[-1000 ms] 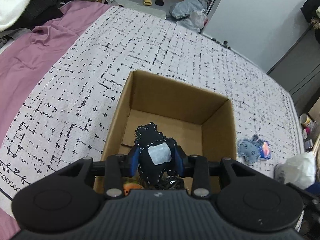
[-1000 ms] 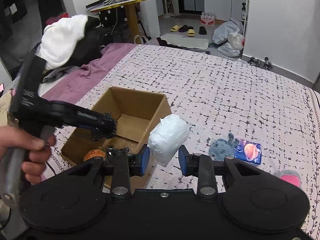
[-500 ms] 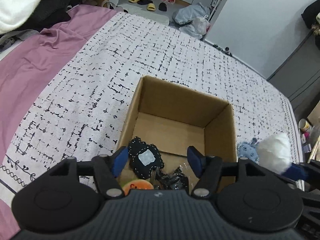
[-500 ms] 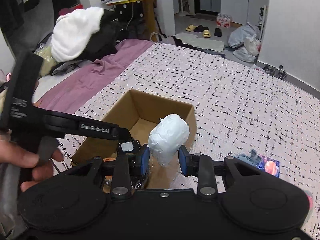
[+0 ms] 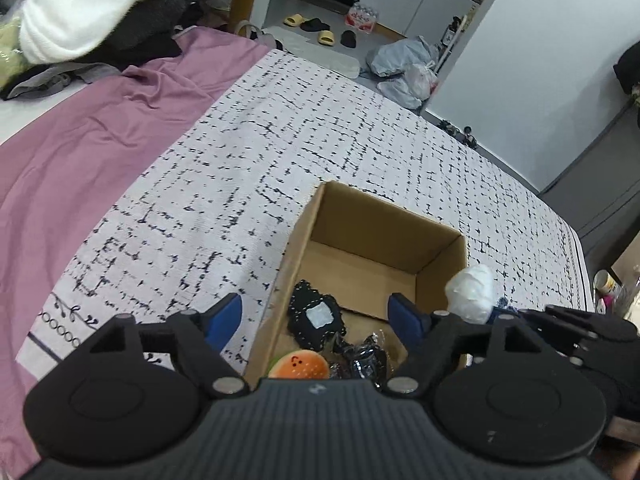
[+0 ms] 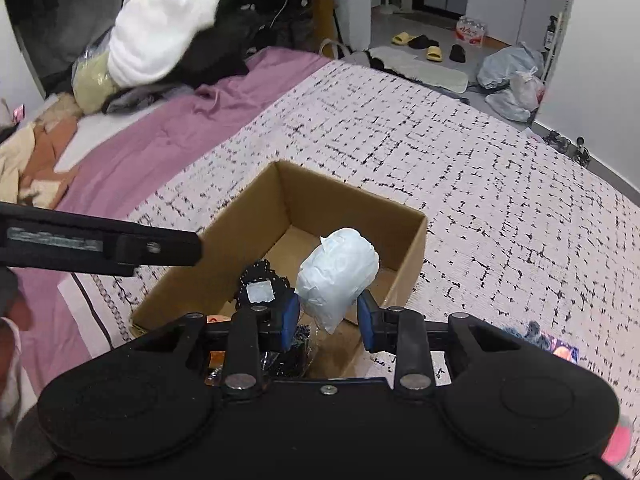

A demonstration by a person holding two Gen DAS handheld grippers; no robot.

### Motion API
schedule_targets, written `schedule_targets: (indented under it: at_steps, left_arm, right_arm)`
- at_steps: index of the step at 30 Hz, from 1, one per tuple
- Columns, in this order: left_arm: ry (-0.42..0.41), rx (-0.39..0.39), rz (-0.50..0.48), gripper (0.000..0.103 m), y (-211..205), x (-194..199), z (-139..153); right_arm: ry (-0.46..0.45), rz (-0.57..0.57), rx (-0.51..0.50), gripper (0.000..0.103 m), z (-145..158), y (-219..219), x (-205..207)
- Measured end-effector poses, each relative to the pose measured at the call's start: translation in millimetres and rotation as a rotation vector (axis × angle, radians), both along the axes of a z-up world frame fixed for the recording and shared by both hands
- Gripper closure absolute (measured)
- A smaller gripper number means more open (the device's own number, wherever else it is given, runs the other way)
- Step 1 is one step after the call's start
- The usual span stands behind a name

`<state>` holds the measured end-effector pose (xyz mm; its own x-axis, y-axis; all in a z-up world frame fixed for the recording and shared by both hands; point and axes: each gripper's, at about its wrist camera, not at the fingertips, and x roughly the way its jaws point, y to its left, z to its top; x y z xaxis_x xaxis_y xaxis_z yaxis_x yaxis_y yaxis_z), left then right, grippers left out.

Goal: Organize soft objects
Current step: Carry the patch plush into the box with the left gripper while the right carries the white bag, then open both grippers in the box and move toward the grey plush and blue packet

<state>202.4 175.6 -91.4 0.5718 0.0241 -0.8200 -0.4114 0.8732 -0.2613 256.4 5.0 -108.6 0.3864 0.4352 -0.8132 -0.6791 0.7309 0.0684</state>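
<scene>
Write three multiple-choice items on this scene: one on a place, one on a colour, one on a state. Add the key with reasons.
1. Where does the black stitched plush lie?
A. On the purple sheet
B. In the cardboard box
C. On the floor

2. What colour is the bundle in the right tongs?
A. White
B. Orange
C. Green

3. How do the left tongs stand?
A. Shut on the plush
B. Shut on the box wall
C. Open, holding nothing

Key: B, it rests on the box floor; A, the wrapped bundle is white; C, the blue pads stand wide apart, having just been opening, with the plush lying loose below.
</scene>
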Motion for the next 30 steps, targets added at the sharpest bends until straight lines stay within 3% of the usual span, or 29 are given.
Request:
schedule_targets:
  at_steps: [8, 10, 13, 18, 30]
  left_arm:
    - [-0.011, 0.002, 0.027, 0.024, 6, -15, 10]
    - [-0.019, 0.019, 0.028, 0.022, 5, -18, 13]
    - [-0.033, 0.021, 0.031, 0.011, 3, -21, 17]
    - [-0.037, 0.011, 0.031, 0.009, -4, -21, 20]
    - [-0.082, 0.054, -0.022, 0.008, -39, -26, 39]
  right_arm:
    - [0.015, 0.018, -0.106, 0.070, -11, 16, 1]
    - [0.018, 0.016, -0.096, 0.069, -9, 14, -2]
    - [0.012, 0.008, -0.085, 0.059, -3, 7, -5]
    - [0.002, -0.009, -0.054, 0.058, 8, -12, -13]
    - [-0.001, -0.067, 0.081, 0.024, 37, -72, -25]
